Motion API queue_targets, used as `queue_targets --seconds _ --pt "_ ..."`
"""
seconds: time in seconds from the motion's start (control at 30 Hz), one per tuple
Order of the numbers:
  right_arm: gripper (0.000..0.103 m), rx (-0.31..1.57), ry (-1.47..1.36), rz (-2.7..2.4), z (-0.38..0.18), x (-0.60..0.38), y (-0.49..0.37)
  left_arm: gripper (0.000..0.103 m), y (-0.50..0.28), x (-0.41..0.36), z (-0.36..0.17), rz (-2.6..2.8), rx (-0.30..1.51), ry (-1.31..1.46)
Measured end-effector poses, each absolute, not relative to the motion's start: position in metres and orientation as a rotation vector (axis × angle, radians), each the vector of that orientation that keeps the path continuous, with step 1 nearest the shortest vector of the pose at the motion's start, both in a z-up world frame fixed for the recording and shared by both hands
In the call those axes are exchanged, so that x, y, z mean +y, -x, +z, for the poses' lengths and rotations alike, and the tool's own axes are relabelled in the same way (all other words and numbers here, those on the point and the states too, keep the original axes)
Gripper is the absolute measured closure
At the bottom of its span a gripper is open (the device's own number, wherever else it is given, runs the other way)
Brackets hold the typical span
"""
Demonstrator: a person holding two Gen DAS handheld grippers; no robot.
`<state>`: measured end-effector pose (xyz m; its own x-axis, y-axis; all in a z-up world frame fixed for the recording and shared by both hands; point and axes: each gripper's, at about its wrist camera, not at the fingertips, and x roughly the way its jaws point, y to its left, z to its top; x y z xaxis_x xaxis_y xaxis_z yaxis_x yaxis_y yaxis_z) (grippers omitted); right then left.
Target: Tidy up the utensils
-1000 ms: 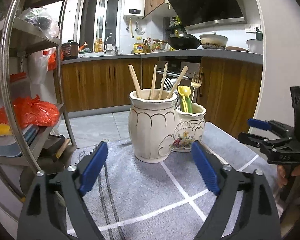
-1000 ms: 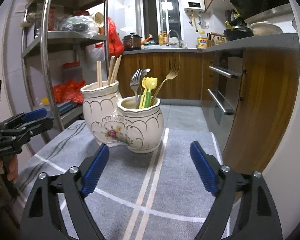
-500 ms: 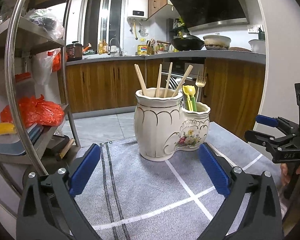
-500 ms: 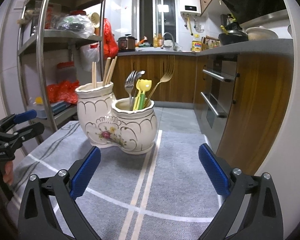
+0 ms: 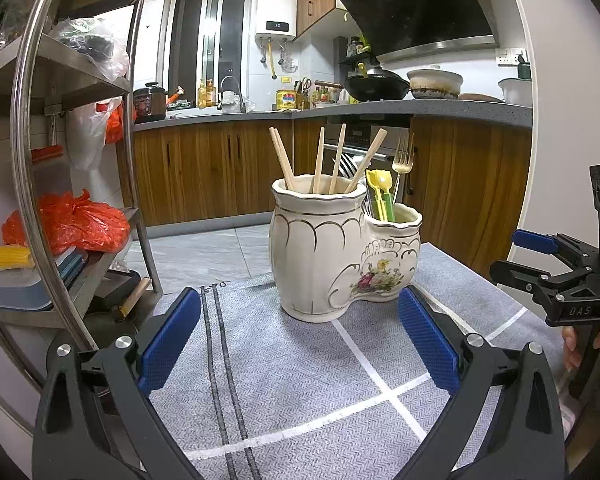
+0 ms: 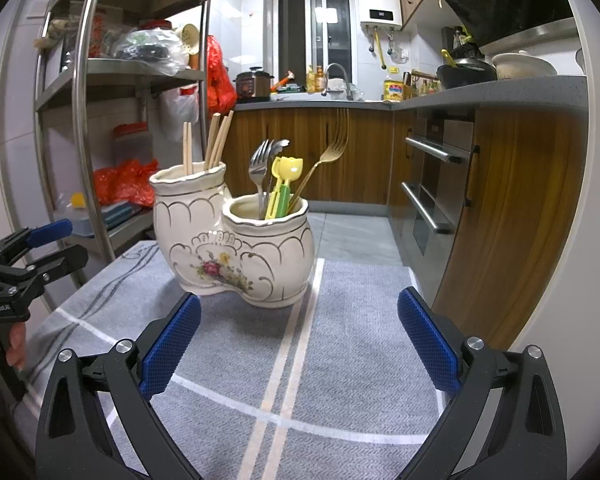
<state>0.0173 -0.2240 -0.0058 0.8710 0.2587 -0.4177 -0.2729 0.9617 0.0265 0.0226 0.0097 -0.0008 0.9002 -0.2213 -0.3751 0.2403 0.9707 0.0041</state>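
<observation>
Both my left claw [image 5: 298, 336] and my right claw [image 6: 298, 334] have just been opening and now gape wide with nothing between them. The ceramic holder [image 5: 340, 252] stands on the grey cloth [image 5: 284, 364] over the worktop, chopsticks [image 5: 324, 160] in its tall cup, forks [image 6: 260, 168] in the low one. My judgement: sorting looks finished, so I draw back level, clear of the holder.
</observation>
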Motion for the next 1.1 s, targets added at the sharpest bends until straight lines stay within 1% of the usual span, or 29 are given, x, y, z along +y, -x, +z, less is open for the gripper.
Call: queue_targets --seconds 1.1 --pt "0.005 0.432 0.033 0.277 -0.0057 -0.2243 -0.0170 0.006 -0.0220 0.0081 -0.0005 -0.210 0.378 -0.062"
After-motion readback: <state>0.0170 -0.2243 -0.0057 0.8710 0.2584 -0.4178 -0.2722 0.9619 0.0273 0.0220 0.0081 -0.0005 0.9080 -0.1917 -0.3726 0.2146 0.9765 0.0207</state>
